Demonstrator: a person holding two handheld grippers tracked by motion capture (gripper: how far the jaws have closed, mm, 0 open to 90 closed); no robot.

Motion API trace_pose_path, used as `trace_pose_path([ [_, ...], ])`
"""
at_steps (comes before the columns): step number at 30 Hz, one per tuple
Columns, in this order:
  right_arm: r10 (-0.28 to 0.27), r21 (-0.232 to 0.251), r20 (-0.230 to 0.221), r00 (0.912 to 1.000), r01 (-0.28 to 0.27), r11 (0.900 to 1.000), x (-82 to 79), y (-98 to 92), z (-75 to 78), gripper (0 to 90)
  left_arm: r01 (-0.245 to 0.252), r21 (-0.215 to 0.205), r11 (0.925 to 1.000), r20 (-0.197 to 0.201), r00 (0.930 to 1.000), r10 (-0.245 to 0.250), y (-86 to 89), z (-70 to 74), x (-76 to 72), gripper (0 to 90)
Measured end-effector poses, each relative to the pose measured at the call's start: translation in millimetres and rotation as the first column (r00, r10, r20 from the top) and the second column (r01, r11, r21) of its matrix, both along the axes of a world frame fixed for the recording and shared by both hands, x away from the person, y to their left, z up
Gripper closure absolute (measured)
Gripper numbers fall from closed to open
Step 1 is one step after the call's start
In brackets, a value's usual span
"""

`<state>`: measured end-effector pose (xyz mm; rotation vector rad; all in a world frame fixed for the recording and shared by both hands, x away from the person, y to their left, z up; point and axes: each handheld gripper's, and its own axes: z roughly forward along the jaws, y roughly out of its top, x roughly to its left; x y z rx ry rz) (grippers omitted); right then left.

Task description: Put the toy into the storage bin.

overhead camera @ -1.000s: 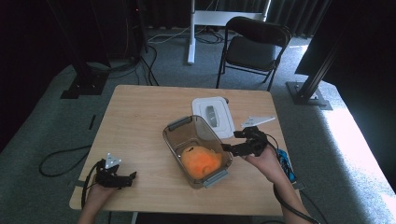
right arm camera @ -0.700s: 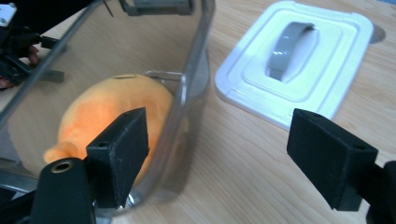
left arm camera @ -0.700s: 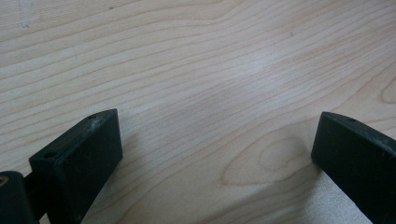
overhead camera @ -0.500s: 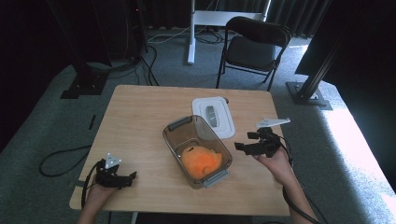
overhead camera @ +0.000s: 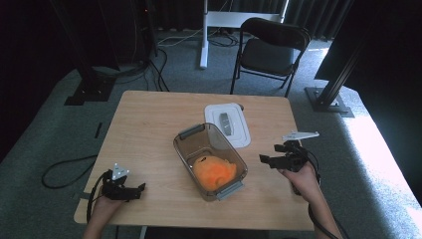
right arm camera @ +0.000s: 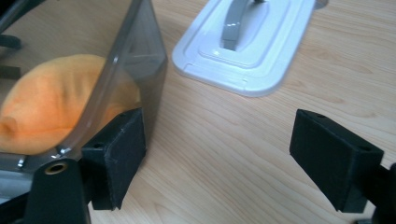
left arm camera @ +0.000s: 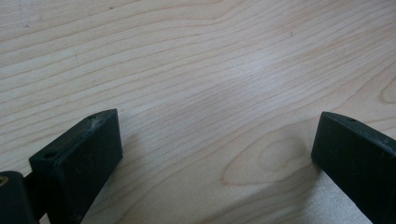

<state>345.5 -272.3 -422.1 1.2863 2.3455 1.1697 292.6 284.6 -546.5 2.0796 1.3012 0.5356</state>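
Inspecting the table (overhead camera: 149,119), we find the right tool (overhead camera: 271,160) spread and empty, just right of the clear container (overhead camera: 209,160) holding the orange cloth (overhead camera: 214,171). The white lid (overhead camera: 227,124) lies beyond, its long axis running away from us. The right hand has drawn back from the container rim; the left tool (overhead camera: 130,189) rests spread, unmoved.

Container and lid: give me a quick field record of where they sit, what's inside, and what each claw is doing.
container: clear tub, open, mid-table
contents: orange cloth inside
lid: white lid lying flat on the table, beside the tub's far end
right claw: right claw open, empty, beside the tub's right wall
left claw: left claw open, empty, over bare wood near the front left corner
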Motion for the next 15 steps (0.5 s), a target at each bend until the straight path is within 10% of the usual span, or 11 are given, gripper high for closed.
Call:
trace_pose_path([
  [15,-0.102,0.010,-0.015,0.9947,0.102,0.995,-1.5,-29.9,-14.3,13.5,0.000,0.000,1.0000,0.000,1.0000,0.000,0.0,0.0,0.0,2.2],
])
